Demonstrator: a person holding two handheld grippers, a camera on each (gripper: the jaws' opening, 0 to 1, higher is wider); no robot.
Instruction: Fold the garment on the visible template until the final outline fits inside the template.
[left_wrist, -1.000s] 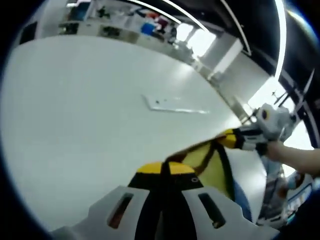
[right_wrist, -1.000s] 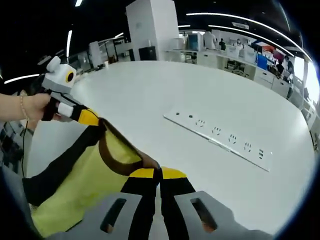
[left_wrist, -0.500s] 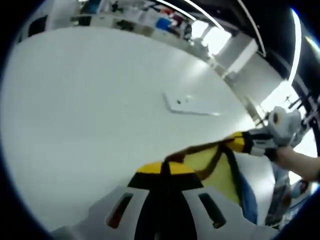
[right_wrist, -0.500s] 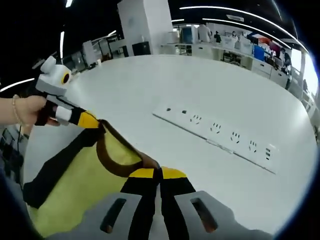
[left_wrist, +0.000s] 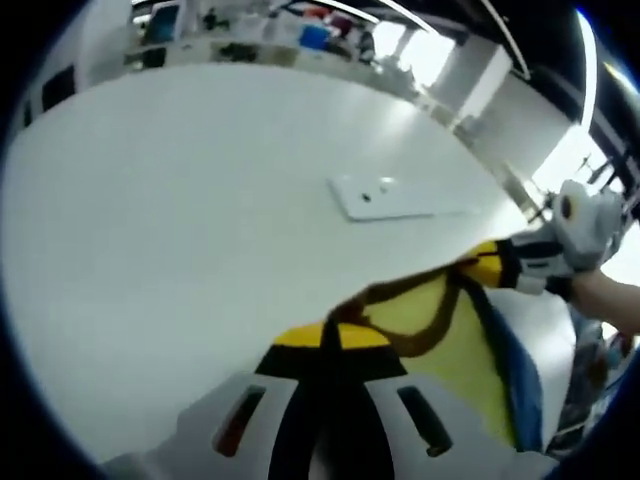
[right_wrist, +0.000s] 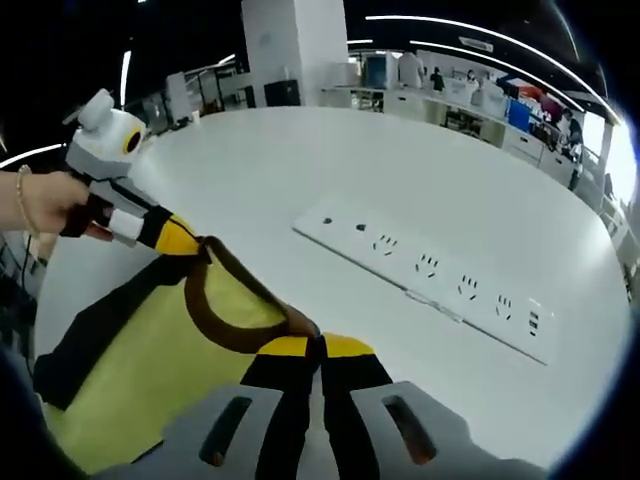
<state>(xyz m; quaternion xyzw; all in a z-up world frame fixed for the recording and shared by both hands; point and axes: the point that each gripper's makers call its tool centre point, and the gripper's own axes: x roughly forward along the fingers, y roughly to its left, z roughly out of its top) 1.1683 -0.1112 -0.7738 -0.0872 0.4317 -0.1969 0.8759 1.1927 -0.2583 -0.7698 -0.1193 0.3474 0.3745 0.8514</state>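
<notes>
In the left gripper view we see the left gripper (left_wrist: 332, 338) at the bottom centre of the frame, its yellow-tipped jaws pressed together on the brown-trimmed edge of the yellow garment (left_wrist: 455, 345). The garment stretches from there toward the right of the frame, where the right gripper (left_wrist: 487, 265) pinches its other corner; a hand (left_wrist: 605, 297) holds that gripper at the right edge. A black strip and a blue strip of cloth run down the garment's right side. The cloth hangs taut between the two grippers, lifted off the white tabletop (left_wrist: 180, 210). A white power strip (left_wrist: 395, 195) lies flat on the tabletop, above centre, apart from the garment.

In the right gripper view we see the right gripper (right_wrist: 318, 347) at the bottom centre, jaws closed on the brown neckline of the garment (right_wrist: 165, 345), which spreads across the lower left of the frame with black sleeves or side bands. At the left, the left gripper (right_wrist: 172, 236) clamps the far corner, held by a hand (right_wrist: 45, 200) wearing a bracelet. The power strip (right_wrist: 430, 275) lies on the tabletop (right_wrist: 300, 160) to the right of centre, well clear of the cloth. Benches and people show blurred in the upper background.
</notes>
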